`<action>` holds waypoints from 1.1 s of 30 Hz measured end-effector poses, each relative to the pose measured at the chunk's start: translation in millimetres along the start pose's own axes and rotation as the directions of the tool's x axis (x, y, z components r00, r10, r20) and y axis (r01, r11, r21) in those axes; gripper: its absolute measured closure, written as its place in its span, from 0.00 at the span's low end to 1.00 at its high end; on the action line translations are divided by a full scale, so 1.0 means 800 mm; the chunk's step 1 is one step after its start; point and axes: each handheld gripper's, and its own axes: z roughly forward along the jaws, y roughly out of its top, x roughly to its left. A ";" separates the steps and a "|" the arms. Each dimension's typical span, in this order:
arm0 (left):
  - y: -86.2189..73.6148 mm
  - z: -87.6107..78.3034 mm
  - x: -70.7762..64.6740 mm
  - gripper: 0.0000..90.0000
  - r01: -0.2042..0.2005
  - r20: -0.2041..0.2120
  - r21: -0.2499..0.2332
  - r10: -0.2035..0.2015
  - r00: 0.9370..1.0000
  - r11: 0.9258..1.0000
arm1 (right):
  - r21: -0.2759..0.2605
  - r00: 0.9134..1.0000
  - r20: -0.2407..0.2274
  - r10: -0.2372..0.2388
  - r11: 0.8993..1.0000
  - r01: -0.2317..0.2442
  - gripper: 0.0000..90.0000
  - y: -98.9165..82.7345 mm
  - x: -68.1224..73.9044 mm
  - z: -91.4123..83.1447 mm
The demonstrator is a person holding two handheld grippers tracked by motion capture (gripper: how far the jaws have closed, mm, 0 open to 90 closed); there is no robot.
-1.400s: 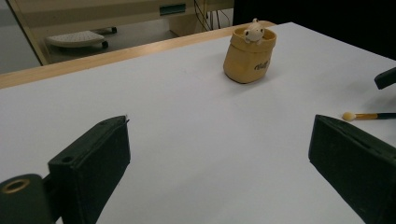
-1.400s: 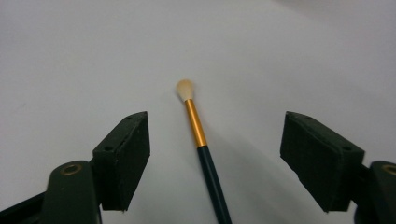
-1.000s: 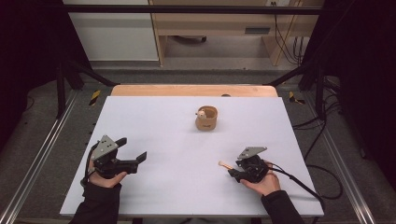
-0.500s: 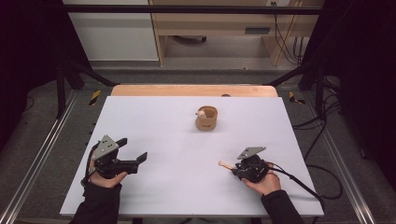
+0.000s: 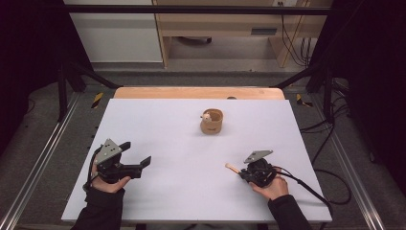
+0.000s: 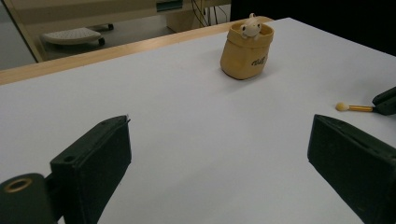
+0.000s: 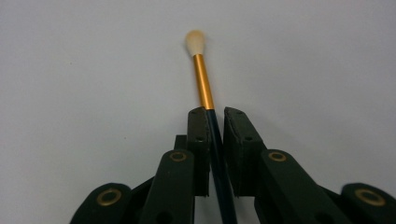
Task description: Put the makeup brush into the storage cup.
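A small brush [image 7: 203, 77] with a cream tip, a gold ferrule and a dark handle lies on the white table [image 5: 182, 143] at the near right. My right gripper [image 7: 215, 116] has just been closing and is now shut on the handle, with the tip [image 5: 231, 166] sticking out to the left. My left gripper [image 5: 136, 153] rests at the near left, its jaws wide open over bare table [image 6: 219, 158]. A tan pouch [image 5: 211, 121] with a small pale toy in it stands upright at mid-table, toward the far side [image 6: 246, 53].
A wooden strip [image 5: 198, 92] runs along the table's far edge. Metal rails [image 5: 43, 158] flank both sides. The right gripper's cable [image 5: 311, 189] trails off the near right corner. White tabletop stretches between the pouch and both grippers.
The right gripper's jaws have drawn together on the brush handle. Both hands have stayed where they were, and the left jaws remain open.
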 end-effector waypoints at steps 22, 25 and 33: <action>0.001 0.001 -0.001 0.07 -0.008 0.007 0.007 0.008 1.000 1.000 | -0.010 1.000 0.010 0.006 1.000 -0.006 0.75 0.006 -0.002 -0.014; 0.001 0.001 -0.001 0.07 -0.010 0.009 0.008 0.010 1.000 1.000 | -0.004 1.000 0.023 -0.007 1.000 0.007 0.67 0.014 -0.002 -0.022; 0.001 0.001 -0.001 0.06 -0.009 0.010 0.010 0.009 1.000 1.000 | 0.121 0.999 0.004 -0.040 0.992 0.039 0.57 0.044 -0.002 -0.023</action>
